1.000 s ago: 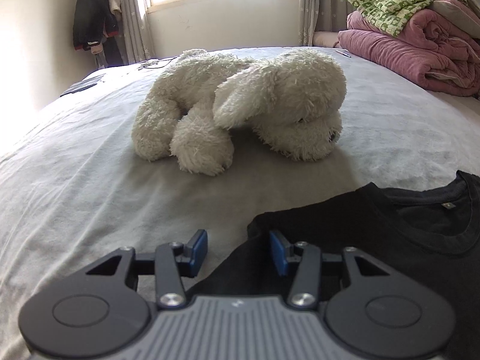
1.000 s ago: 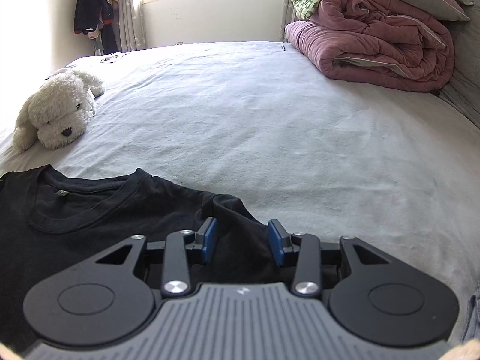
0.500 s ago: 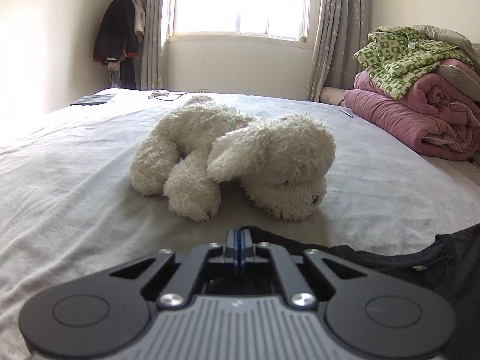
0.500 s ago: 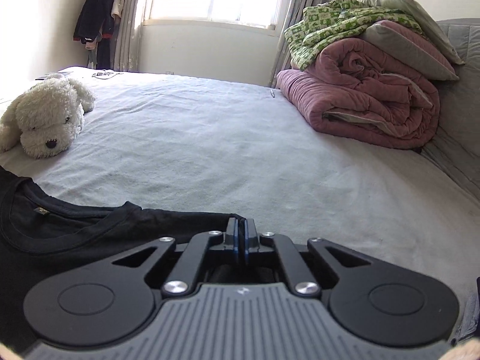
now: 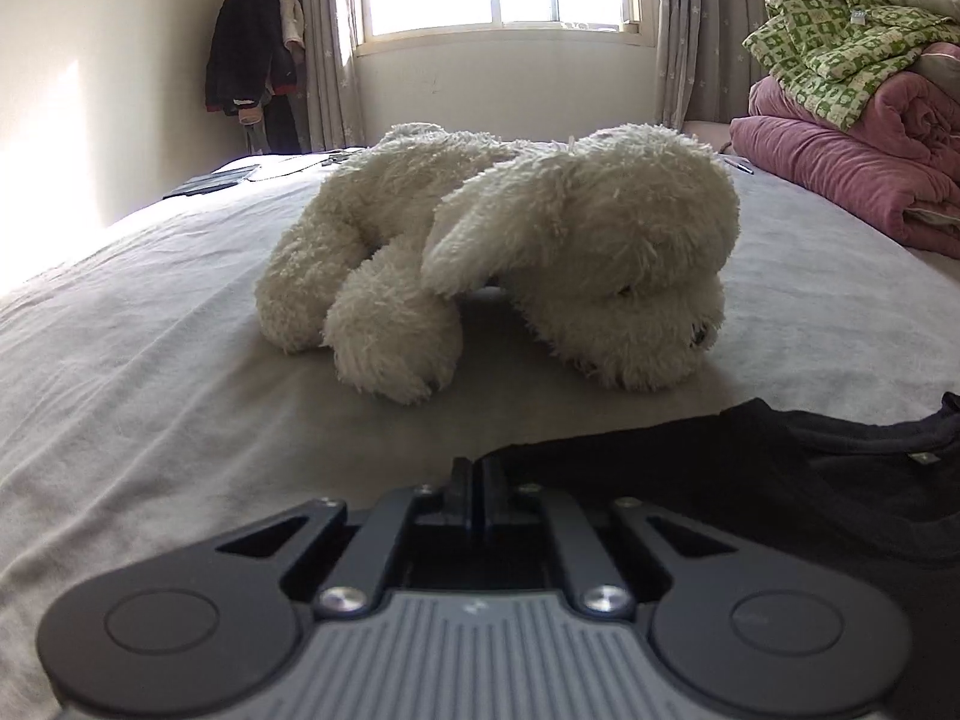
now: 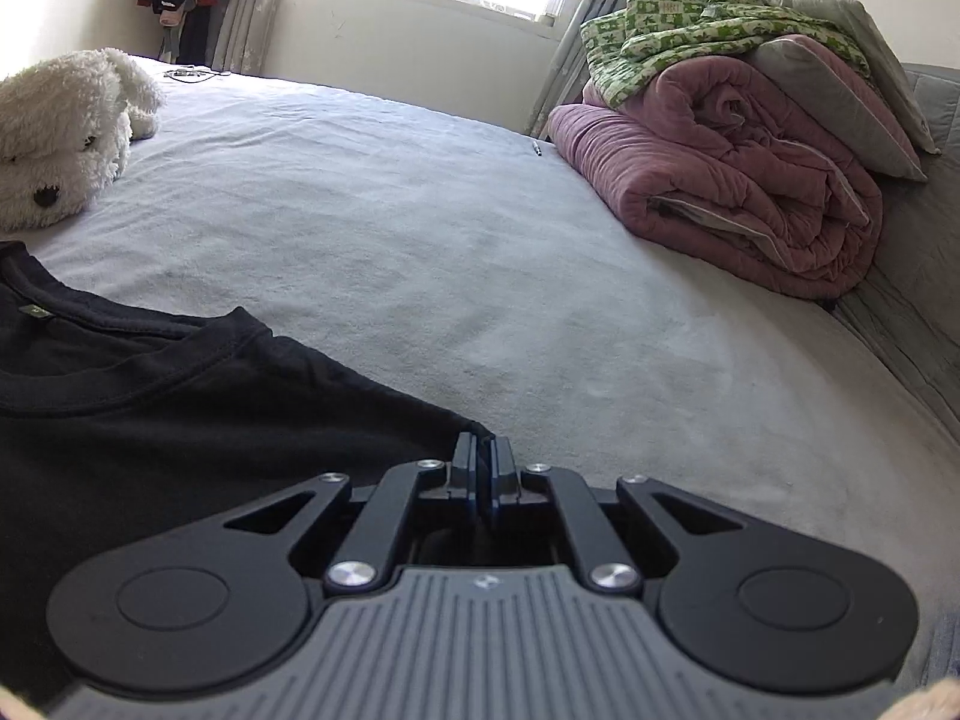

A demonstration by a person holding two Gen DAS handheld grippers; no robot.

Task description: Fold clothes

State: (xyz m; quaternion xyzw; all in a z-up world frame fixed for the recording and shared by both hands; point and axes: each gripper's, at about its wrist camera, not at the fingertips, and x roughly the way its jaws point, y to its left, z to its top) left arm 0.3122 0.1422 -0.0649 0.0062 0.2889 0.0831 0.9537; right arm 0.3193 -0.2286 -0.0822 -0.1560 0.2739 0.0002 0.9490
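Both grippers are now pinching the black t-shirt (image 6: 180,414) at its shoulder corners. A second ago the jaws were standing apart over the fabric; half a second ago they had come together, and they are staying together now. The left gripper (image 5: 478,474) is clamping the shirt's left shoulder edge, the right gripper (image 6: 482,462) is clamping the right shoulder tip, blue pads pressed with cloth between them.

The shirt is lying on the grey bed sheet (image 6: 480,252), collar up and facing away from the cameras, neck label showing (rest of the body is out of frame, below the grippers). The views are also tilting up compared with before, so more window and wall are showing, which suggests the hands are starting to lift.

Meaning for the task: the grasp step is looking done, and a lift or a fold of the top edge is likely coming next.

White plush dog (image 5: 510,252) is sitting just beyond the left shoulder, near enough to get dragged if the shirt swings forward. Folded pink quilt (image 6: 738,174) with a green blanket (image 6: 690,30) on top is sitting well apart on the right.
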